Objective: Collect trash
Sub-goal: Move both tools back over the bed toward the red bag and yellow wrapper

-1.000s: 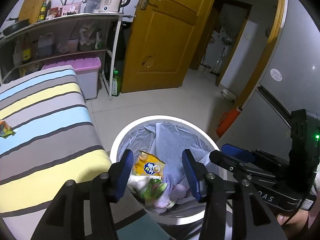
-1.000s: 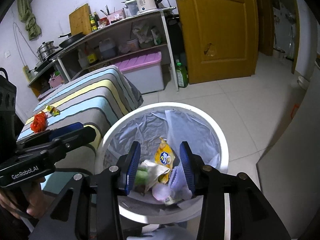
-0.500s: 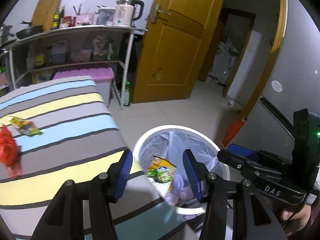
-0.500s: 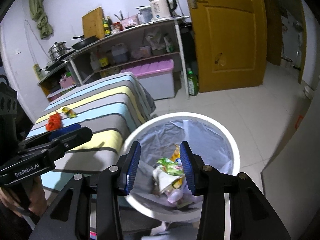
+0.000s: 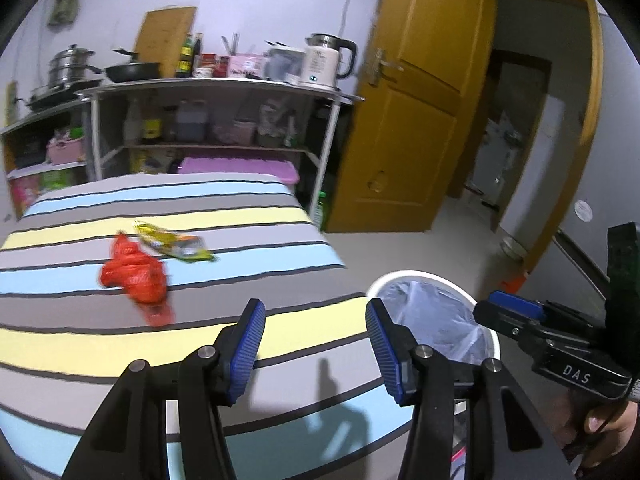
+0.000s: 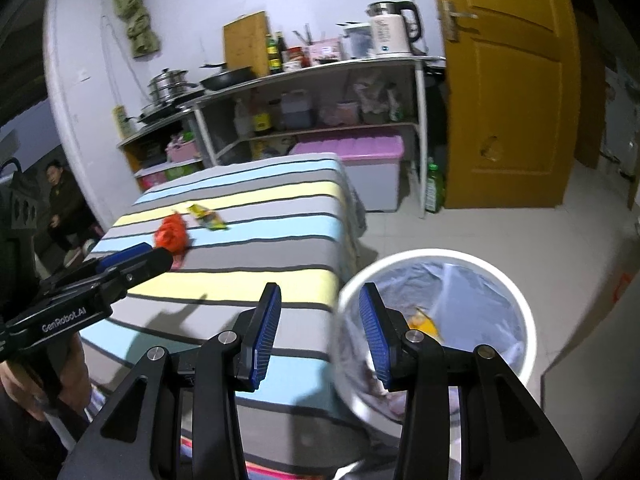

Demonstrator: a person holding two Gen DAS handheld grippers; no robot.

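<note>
Both empty grippers, left gripper [image 5: 314,342] and right gripper [image 6: 318,330], jaws apart; next: reach the crumpled red plastic bag [image 5: 134,274] beyond the white round bin [image 6: 516,300].

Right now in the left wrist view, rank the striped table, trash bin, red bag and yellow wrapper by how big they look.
1. Striped table
2. Trash bin, partly hidden by the tongs
3. Red bag and yellow wrapper: look alike in size, and blur makes ranking them unsure.
</note>
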